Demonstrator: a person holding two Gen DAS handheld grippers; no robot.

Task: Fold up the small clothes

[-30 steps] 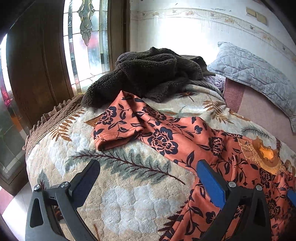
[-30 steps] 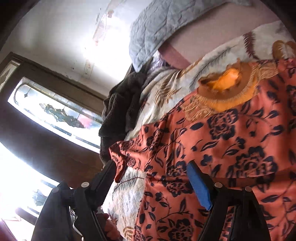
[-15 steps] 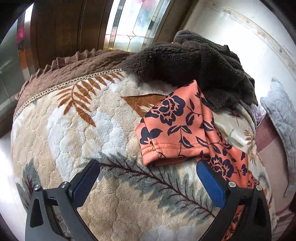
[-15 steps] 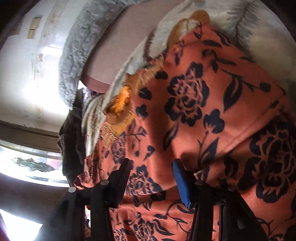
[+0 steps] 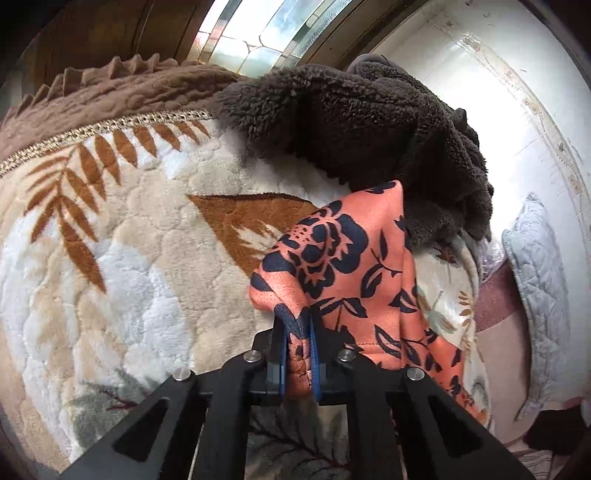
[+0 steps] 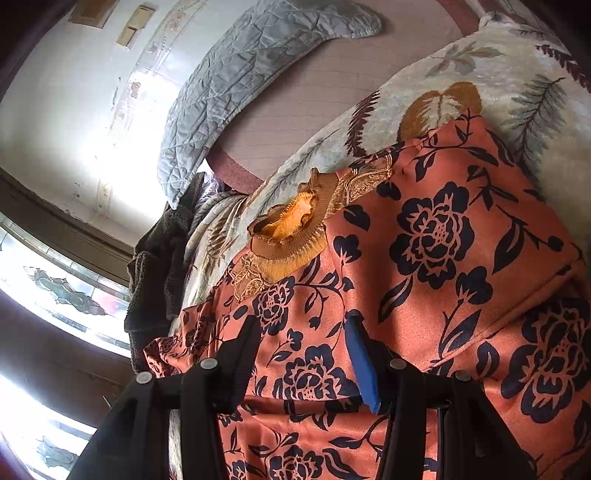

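Observation:
An orange top with a dark navy flower print (image 6: 436, 258) lies spread on a plush leaf-patterned blanket (image 5: 122, 258). Its gold ribbed collar (image 6: 291, 243) points toward the pillow. In the left wrist view my left gripper (image 5: 297, 325) is shut on the cuff of the top's sleeve (image 5: 343, 266), with the fabric pinched between the blue pads. In the right wrist view my right gripper (image 6: 303, 332) is open, low over the top's body below the collar, with cloth between its fingers.
A dark brown fleece garment (image 5: 369, 125) lies heaped at the blanket's far edge, touching the sleeve. A grey quilted pillow (image 6: 258, 66) lies on the pinkish sheet (image 6: 332, 96). A stained-glass window in a wooden frame (image 5: 258, 33) stands behind the bed.
My left gripper moved in on the sleeve cuff and shut on it. My right gripper swung over the top's body and stays open.

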